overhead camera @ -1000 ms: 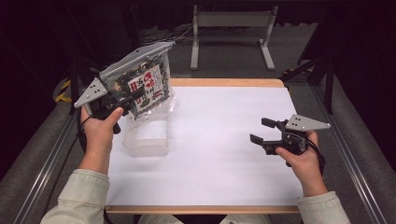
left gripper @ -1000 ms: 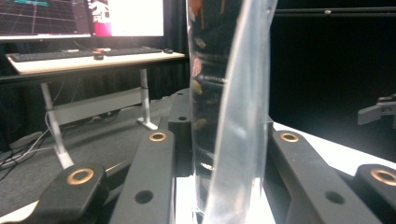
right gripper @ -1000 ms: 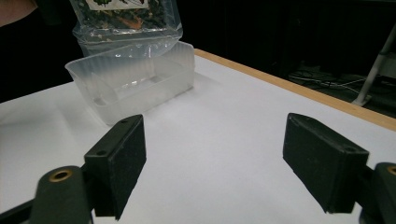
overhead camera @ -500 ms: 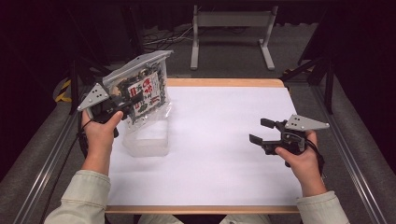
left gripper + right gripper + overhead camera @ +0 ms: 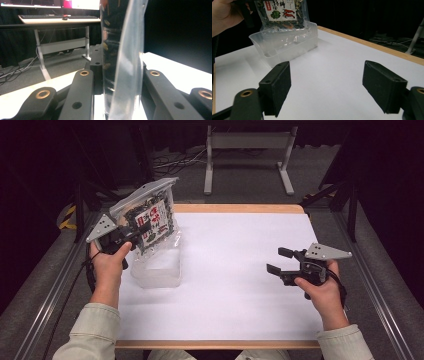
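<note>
A clear snack bag point(image 5: 150, 215) with dark contents and a red-and-white label hangs tilted over a clear plastic container point(image 5: 156, 267) at the table's left side. My left gripper point(image 5: 131, 231) is shut on the bag's lower left edge. In the left gripper view the bag point(image 5: 122, 62) stands edge-on, pinched between the two black jaws. At the right of the white table point(image 5: 235, 285), my right gripper point(image 5: 278, 261) is open and holds nothing. The right gripper view shows its jaws point(image 5: 327, 87) wide apart, with the container point(image 5: 284, 42) and the bag point(image 5: 283, 12) farther off.
A grey metal stand point(image 5: 247, 140) sits on the floor beyond the table's far edge. Metal rails point(image 5: 55, 285) run along both sides of the table. A desk with a keyboard point(image 5: 57, 17) shows in the background of the left gripper view.
My left gripper and the bag have sunk slightly toward the container. The right gripper has stayed where it was.
</note>
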{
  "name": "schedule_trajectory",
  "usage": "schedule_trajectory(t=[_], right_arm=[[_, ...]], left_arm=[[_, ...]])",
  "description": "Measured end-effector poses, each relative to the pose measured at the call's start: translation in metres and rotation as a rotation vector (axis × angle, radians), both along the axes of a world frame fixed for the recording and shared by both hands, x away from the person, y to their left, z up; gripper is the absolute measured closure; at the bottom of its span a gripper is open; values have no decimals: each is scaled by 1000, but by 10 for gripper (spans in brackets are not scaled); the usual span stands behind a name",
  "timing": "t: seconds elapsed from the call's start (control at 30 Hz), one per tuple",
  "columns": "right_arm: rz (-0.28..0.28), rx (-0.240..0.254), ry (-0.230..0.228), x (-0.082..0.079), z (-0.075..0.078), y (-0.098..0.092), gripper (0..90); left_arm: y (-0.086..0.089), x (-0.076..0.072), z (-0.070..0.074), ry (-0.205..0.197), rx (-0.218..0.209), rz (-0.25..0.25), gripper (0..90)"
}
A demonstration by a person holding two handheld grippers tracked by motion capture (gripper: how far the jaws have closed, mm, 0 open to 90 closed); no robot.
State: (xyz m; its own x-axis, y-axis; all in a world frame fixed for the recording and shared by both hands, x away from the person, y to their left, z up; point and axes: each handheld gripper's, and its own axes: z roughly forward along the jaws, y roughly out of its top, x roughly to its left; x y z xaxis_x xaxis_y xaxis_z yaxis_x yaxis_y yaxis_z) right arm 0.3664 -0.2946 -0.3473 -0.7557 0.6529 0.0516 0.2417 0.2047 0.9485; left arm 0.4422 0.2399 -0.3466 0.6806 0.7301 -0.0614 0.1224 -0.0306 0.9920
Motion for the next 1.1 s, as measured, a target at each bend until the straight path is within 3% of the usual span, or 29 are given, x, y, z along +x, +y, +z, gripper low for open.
schedule_trajectory(t=[0.37, 0.5, 1.0, 1.1], right_arm=[[-3, 9, 3, 1, -1, -3, 233], [-4, 9, 4, 1, -1, -4, 234], [-9, 12, 7, 2, -3, -5, 235], [-9, 15, 4, 2, -2, -5, 235]], left_arm=[[1, 3, -15, 40, -4, 3, 717], [4, 4, -21, 57, -24, 12, 717], [-3, 10, -31, 99, 37, -12, 715], [-3, 10, -31, 128, 43, -19, 713]])
